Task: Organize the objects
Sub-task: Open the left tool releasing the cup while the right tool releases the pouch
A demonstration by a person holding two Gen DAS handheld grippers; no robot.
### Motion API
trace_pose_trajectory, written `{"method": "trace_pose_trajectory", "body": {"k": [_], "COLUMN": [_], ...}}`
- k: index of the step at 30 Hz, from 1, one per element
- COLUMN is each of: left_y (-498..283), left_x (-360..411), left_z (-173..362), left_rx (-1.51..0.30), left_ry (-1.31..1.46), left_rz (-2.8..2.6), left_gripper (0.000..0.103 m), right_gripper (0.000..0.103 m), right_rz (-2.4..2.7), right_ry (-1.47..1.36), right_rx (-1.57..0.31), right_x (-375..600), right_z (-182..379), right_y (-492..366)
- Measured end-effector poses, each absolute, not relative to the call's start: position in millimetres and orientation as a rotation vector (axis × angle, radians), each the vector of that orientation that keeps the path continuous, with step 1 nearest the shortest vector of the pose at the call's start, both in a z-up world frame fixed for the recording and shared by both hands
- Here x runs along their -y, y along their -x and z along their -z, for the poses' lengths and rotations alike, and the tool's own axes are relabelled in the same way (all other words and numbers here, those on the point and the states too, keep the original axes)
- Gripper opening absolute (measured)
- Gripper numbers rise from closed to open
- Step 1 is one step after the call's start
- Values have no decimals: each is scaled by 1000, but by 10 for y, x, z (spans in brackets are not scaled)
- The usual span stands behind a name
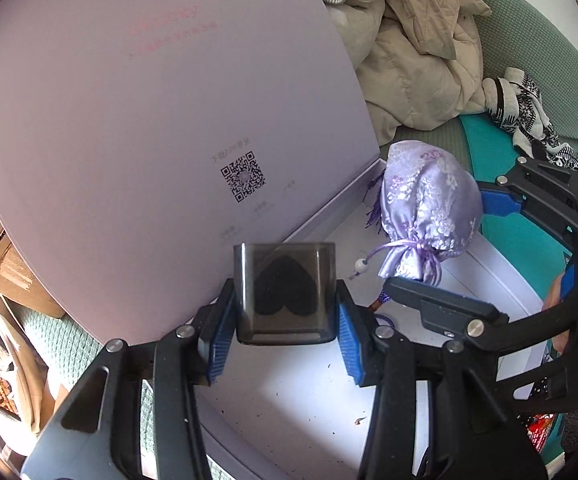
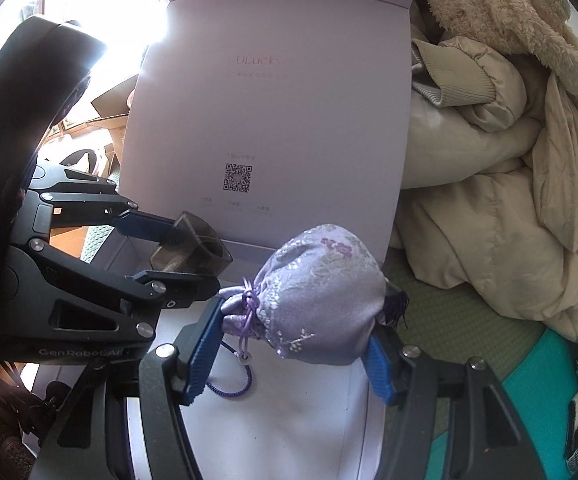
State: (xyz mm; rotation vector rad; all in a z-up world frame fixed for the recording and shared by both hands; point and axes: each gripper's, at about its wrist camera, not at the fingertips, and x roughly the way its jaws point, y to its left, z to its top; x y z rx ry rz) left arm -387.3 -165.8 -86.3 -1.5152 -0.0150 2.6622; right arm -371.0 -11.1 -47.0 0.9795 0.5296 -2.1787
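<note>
Evidently soft, light satin pouch (image 2: pixel 321 292), squeezed sidelong by right hand-held gripper (image 2: pixel 293 344) above open box (image 1: pixel 289 392). Left hand-held gripper (image 1: pixel 285 320) clamping rigid smoky plastic case (image 1: pixel 285 292).

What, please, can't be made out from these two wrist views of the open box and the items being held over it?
- Smoky plastic case, left wrist view: tinted walls show only a dark heart shape, not what it is.
- Lilac box: its front is hidden by the left gripper and right gripper.
- Satin pouch: contents hidden by fabric.
- Small lid print under the QR code: too small to read.
</note>
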Motion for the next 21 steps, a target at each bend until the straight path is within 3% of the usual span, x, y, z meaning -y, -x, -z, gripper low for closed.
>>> {"method": "trace_pose_trajectory", "body": {"k": [9,21], "left_y": [3922,3731], "left_x": [1570,1662], "left_z": [939,734], "left_rx": [26,81], "left_ry": [1580,1551], "left_rz": [-2636,-2676], "left_gripper": [44,44], "right_gripper": [73,73], "right_rz": [2177,2208], "right_ry": [-1012,-970], "right_rx": [-549,-545], "right_x": [75,39], "right_z": [557,335], "right_y": [3677,3493]}}
